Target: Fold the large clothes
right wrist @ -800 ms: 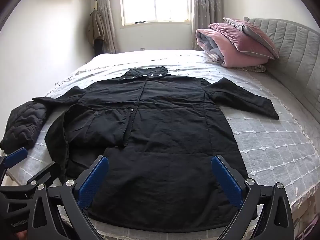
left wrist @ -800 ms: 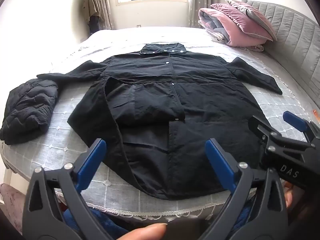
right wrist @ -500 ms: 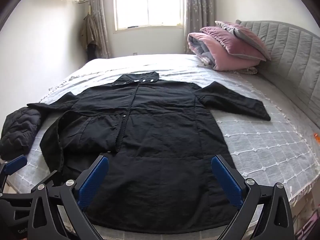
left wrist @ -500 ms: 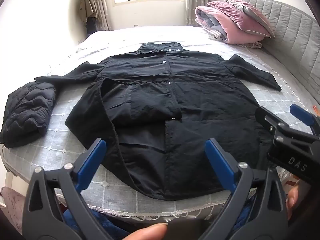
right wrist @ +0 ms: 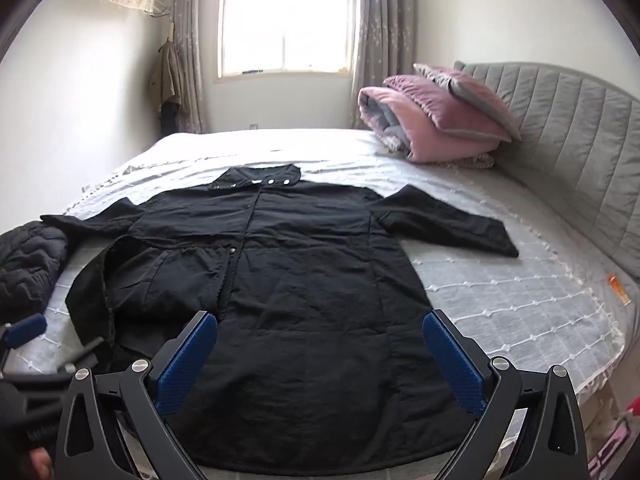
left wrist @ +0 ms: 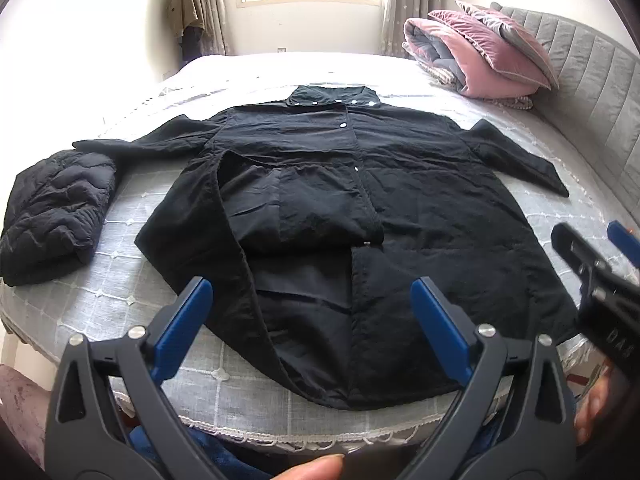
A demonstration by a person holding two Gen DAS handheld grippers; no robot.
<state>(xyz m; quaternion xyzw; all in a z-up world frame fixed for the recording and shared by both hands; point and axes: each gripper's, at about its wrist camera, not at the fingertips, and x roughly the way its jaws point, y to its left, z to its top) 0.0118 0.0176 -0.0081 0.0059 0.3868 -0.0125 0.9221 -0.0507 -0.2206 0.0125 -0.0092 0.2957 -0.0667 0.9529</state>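
Observation:
A long black coat (left wrist: 420,208) (right wrist: 320,280) lies spread on the bed, collar toward the window and both sleeves out to the sides. Its lower left front panel (left wrist: 296,208) is turned up on itself. My left gripper (left wrist: 310,328) hovers open above the coat's hem with nothing between its blue pads. My right gripper (right wrist: 320,360) also stands open over the hem, further right; in the left wrist view it shows at the right edge (left wrist: 596,264).
A folded black quilted jacket (left wrist: 56,208) lies at the bed's left edge. Pink and grey bedding (right wrist: 436,120) is piled by the grey headboard (right wrist: 568,128). A grey quilted cover (right wrist: 520,312) lies over the bed. A small orange item (right wrist: 618,292) rests far right.
The view of both cameras has tipped upward, most in the right wrist's, where more wall and window show. The coat lies unmoved. Both grippers stay open.

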